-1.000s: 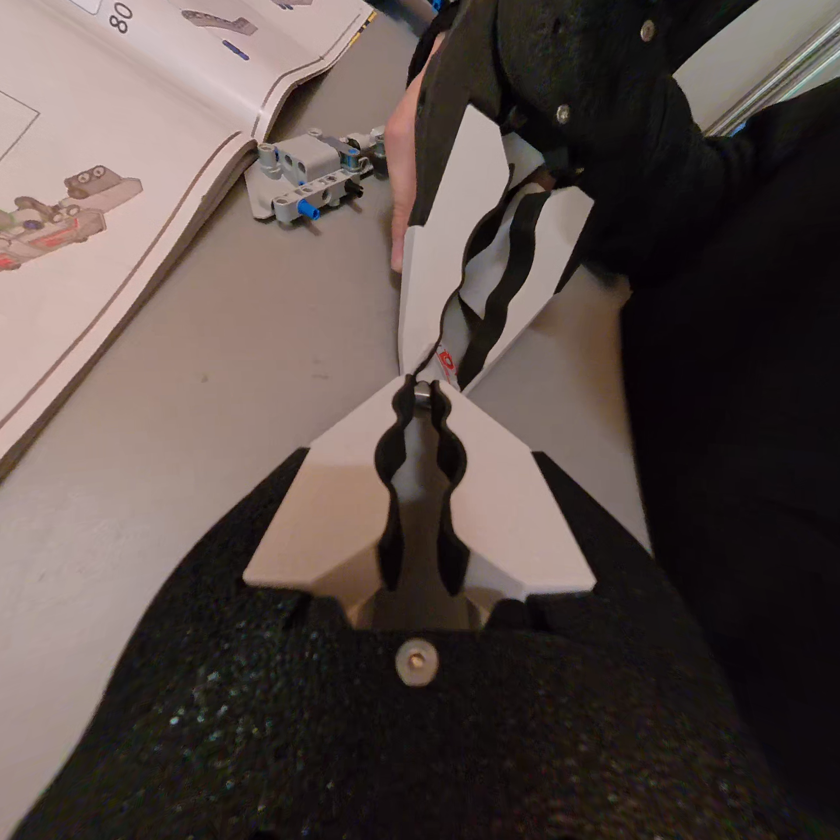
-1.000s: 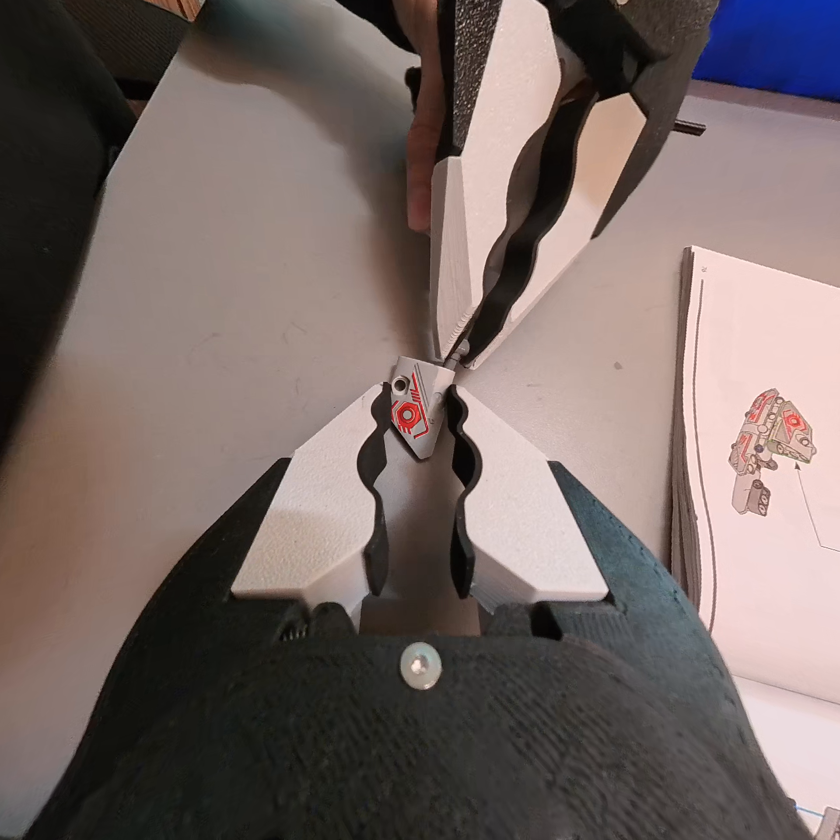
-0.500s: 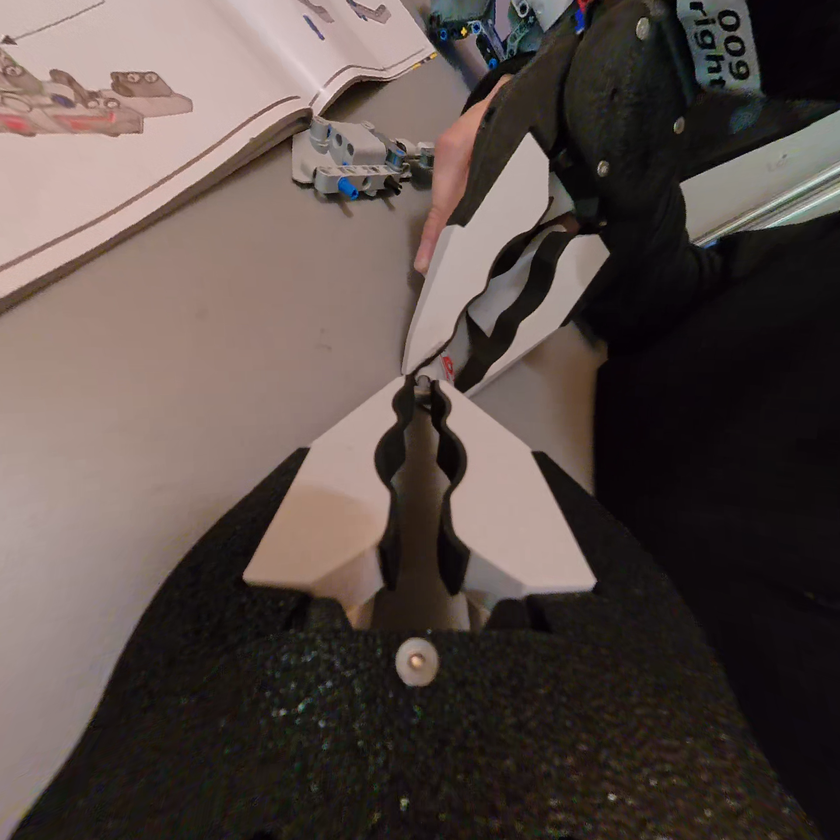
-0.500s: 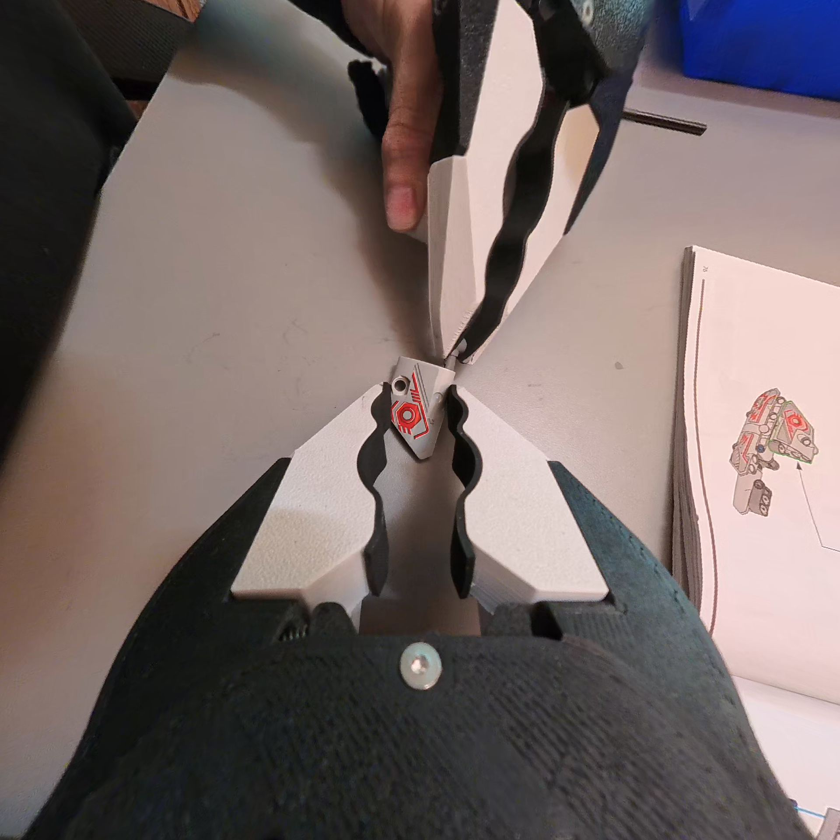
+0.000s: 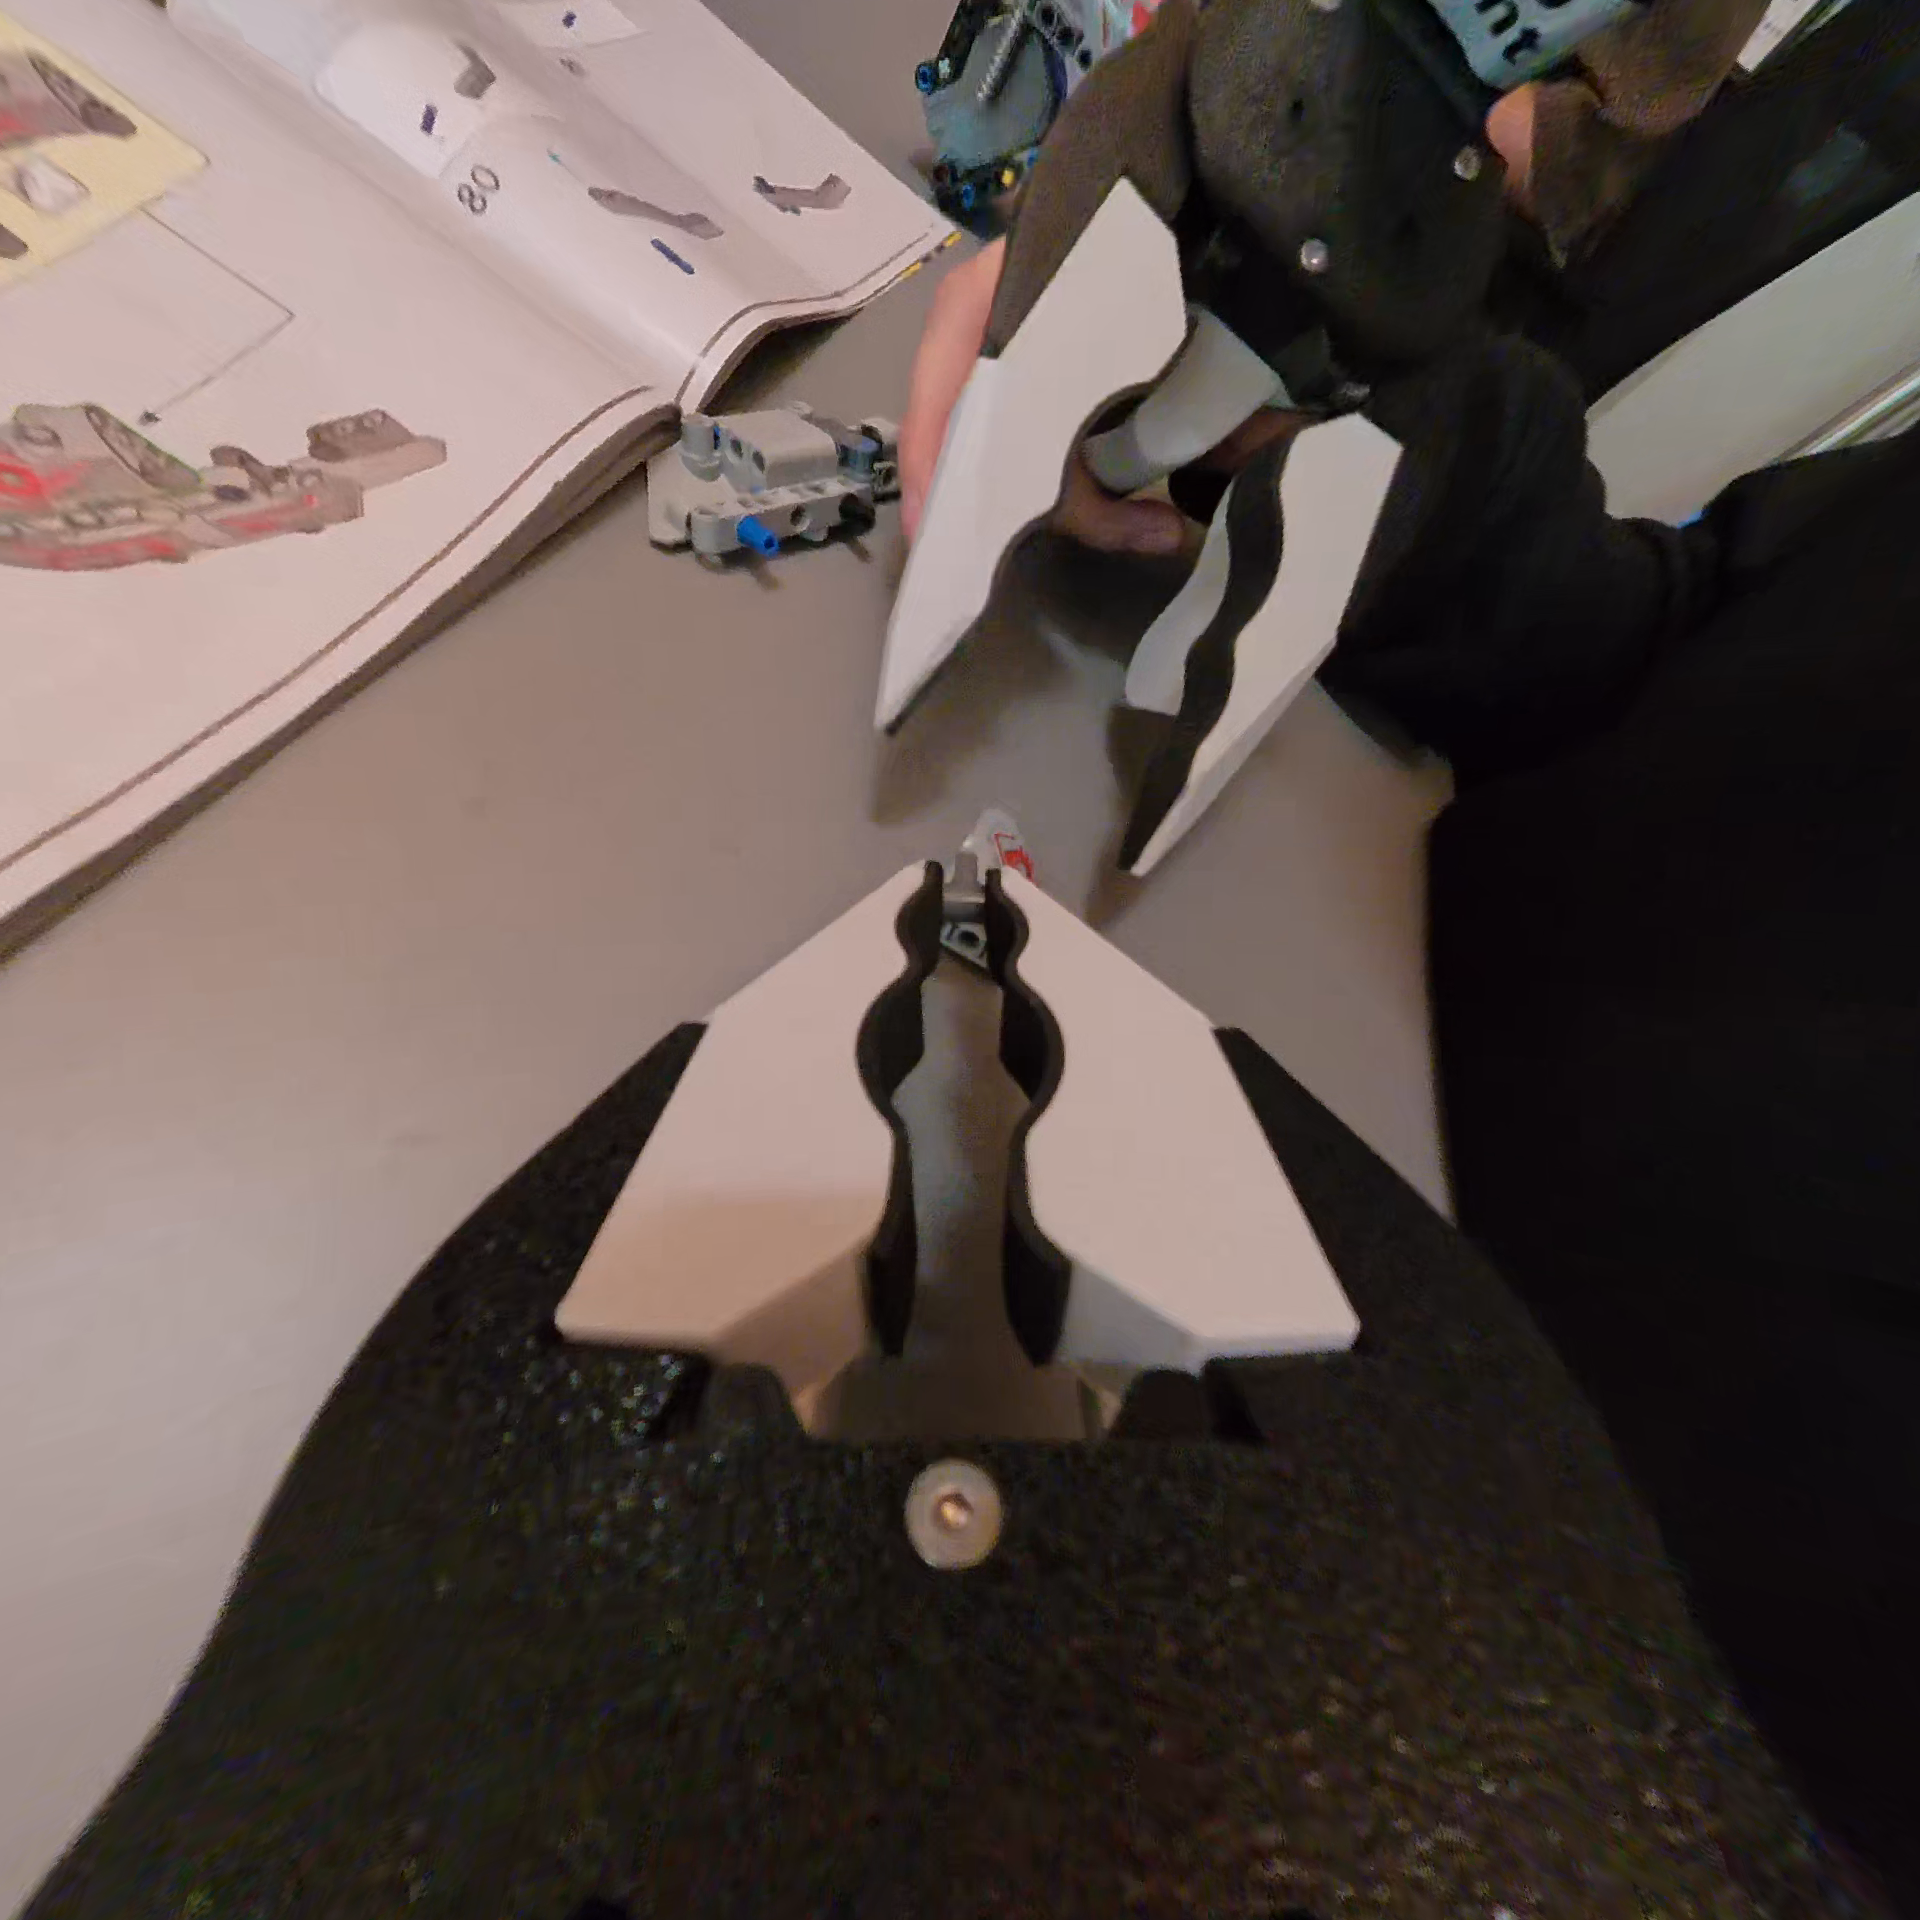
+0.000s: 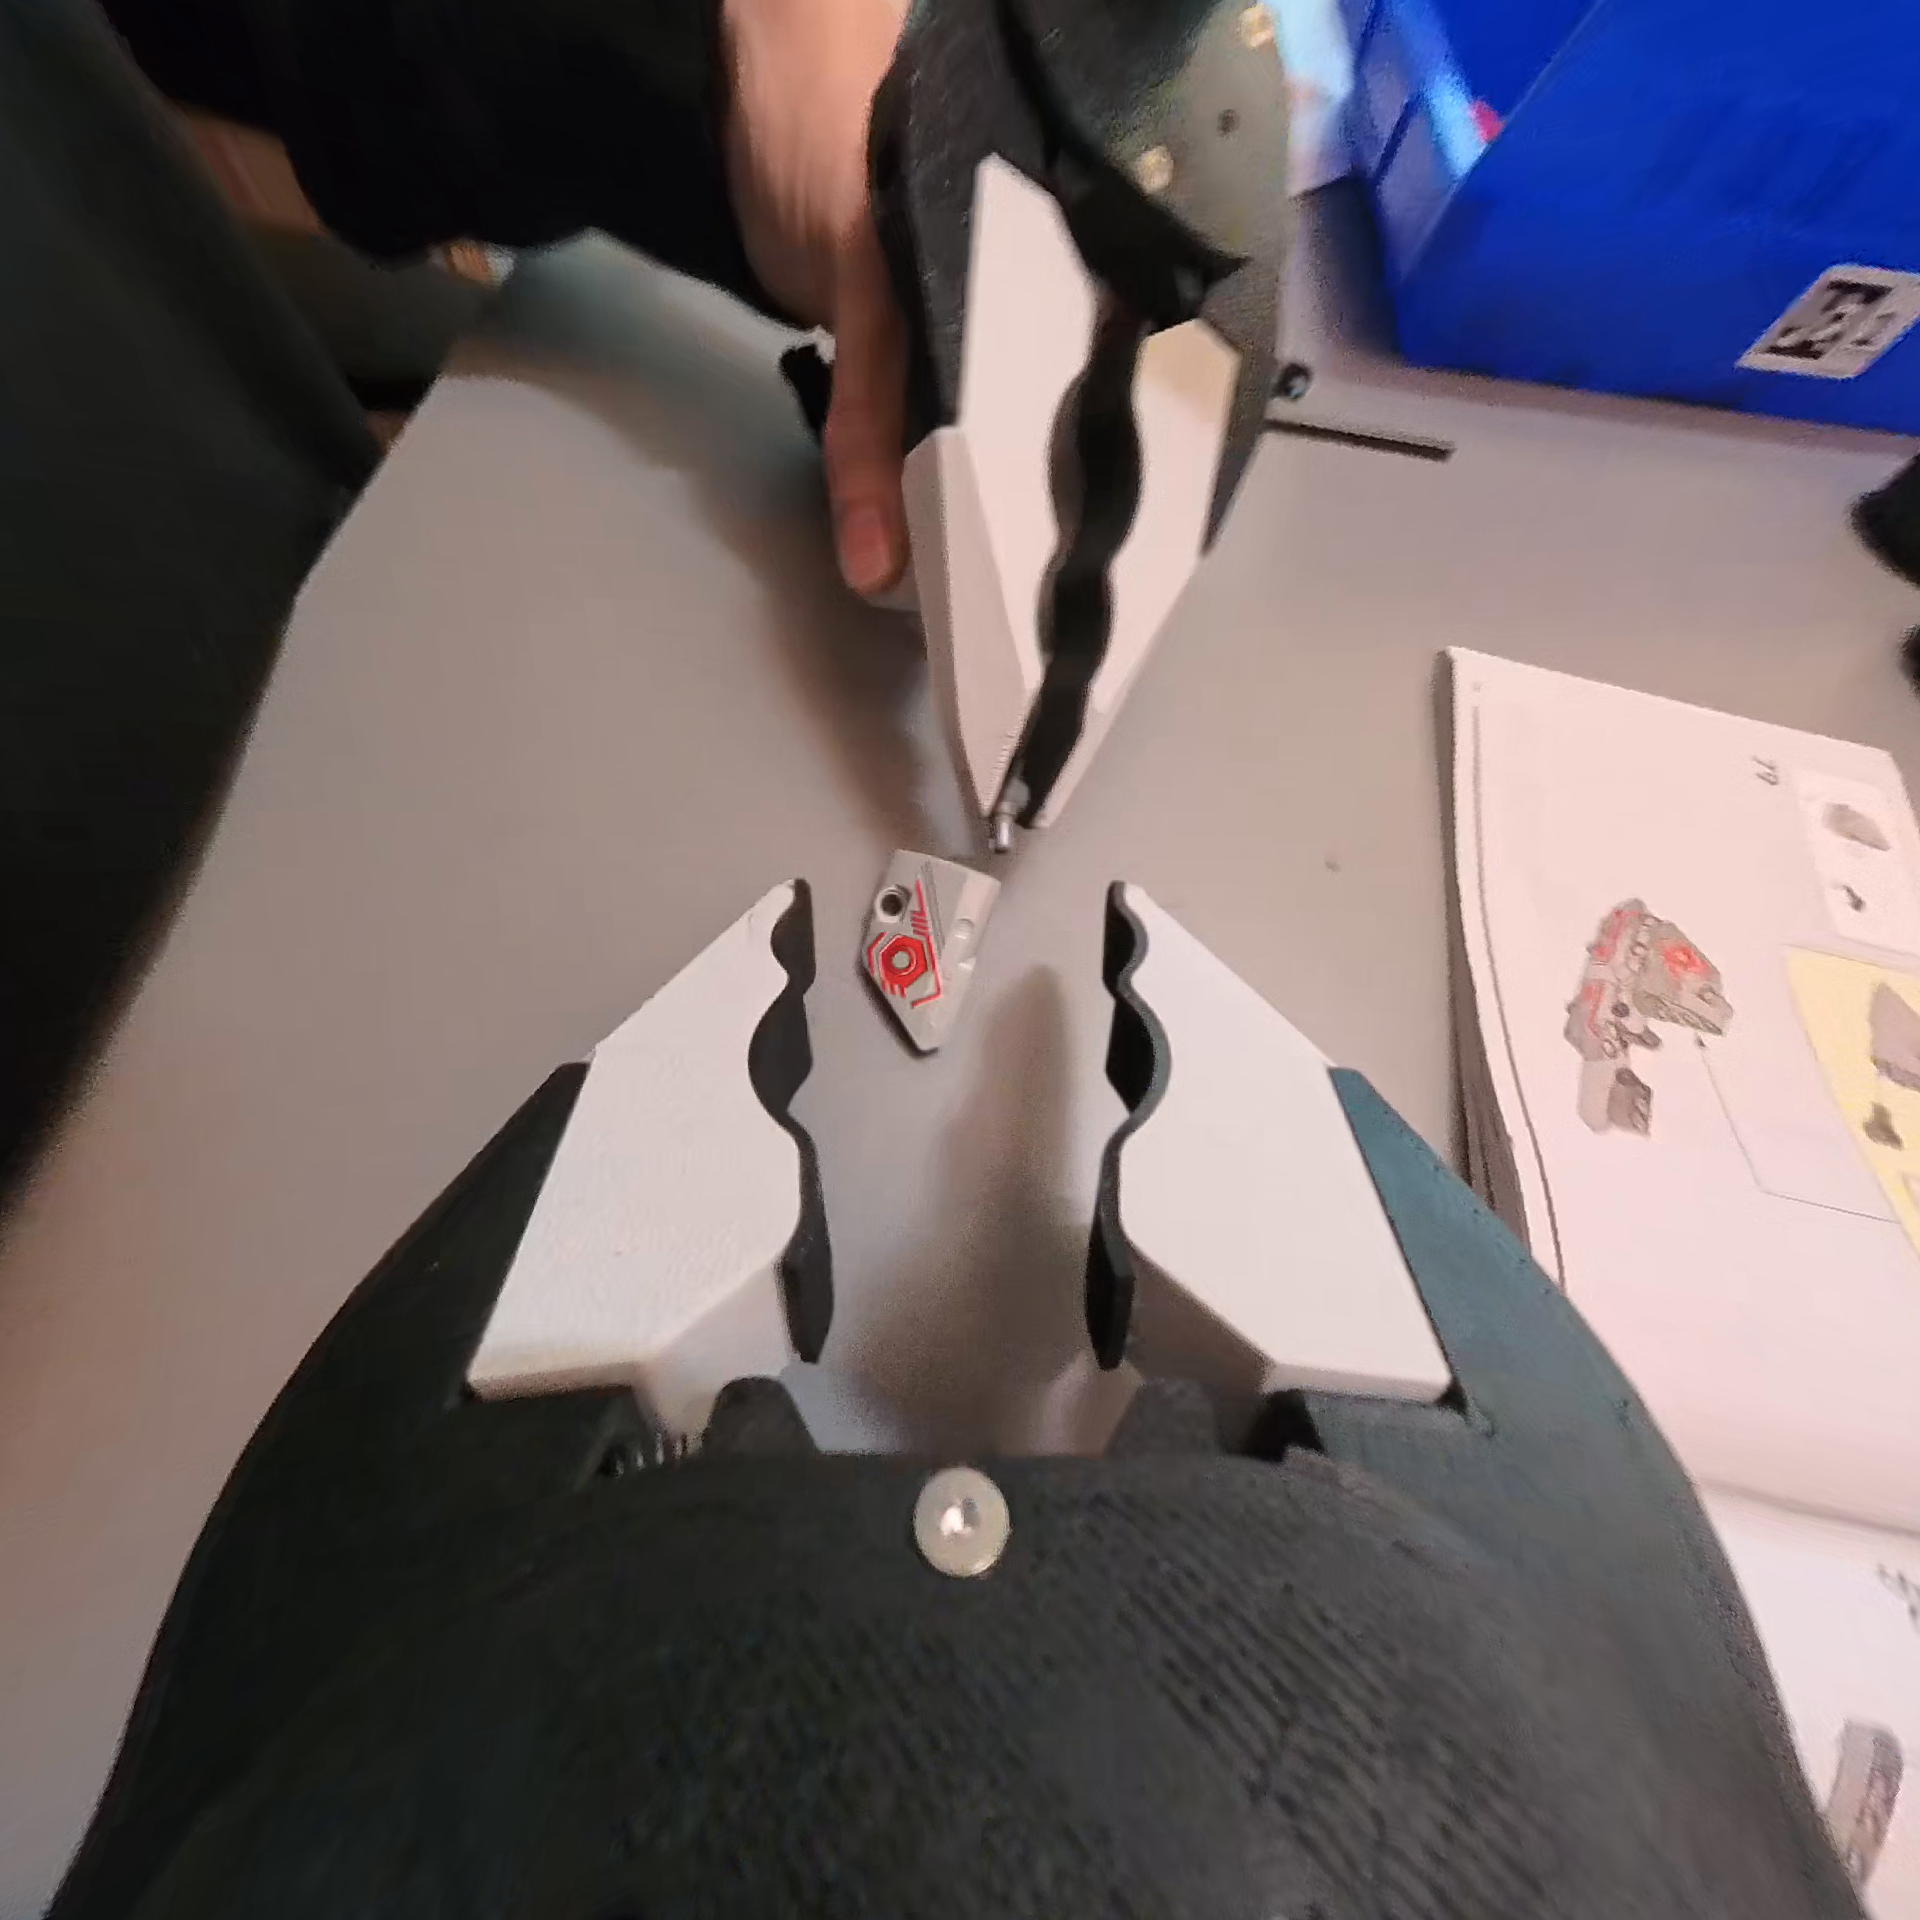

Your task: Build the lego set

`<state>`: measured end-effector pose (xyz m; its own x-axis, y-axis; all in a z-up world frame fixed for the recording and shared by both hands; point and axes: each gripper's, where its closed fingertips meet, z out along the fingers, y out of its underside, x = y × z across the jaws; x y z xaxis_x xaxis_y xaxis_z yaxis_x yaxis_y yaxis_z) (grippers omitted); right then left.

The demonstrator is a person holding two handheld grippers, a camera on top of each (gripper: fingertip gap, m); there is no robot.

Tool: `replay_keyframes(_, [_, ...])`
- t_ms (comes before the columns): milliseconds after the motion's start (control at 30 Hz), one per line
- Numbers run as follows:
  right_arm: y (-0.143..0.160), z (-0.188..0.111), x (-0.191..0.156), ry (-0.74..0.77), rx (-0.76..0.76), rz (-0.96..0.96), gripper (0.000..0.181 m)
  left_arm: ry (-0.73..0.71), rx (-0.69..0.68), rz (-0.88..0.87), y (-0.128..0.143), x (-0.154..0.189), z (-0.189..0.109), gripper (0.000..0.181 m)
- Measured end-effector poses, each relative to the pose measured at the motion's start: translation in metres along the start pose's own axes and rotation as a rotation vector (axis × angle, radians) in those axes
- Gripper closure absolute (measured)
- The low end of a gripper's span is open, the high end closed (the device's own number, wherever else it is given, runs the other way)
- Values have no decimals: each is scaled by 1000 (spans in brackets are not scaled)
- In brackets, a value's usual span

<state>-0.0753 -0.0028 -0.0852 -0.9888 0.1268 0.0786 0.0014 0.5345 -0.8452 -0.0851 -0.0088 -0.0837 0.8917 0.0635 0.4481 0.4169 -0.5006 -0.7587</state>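
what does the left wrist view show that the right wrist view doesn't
Only the left wrist view shows the small grey brick assembly with a blue pin by the booklet's edge. Only the right wrist view shows the blue bin and the whole printed face of the grey panel with red markings. Both show the open instruction booklet, the grey table, the shut left gripper and the open right gripper.

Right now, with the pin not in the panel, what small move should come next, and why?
Probably close the right hand-held gripper on the grey panel: it lies loose on the table between the open fingers, while the left hand-held gripper holds its pin just short of it.
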Motion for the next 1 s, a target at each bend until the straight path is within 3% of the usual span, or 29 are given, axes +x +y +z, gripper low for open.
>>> replay_keyframes(133, [-7,-22,19,61,100,238,141,-99,122,365,-28,13,-10,177])
replay_keyframes(233, [-24,-27,15,-44,239,449,143,-177,140,595,-44,25,-12,176])
replay_keyframes(367, [-46,-34,13,-148,406,597,155,-249,107,790,-51,28,-10,176])
replay_keyframes(533, [-53,-41,15,-225,507,722,178,-259,147,833,-57,31,-10,176])
replay_keyframes(1000, [-53,-37,9,-273,526,716,179,-247,171,826,-53,26,-11,172])
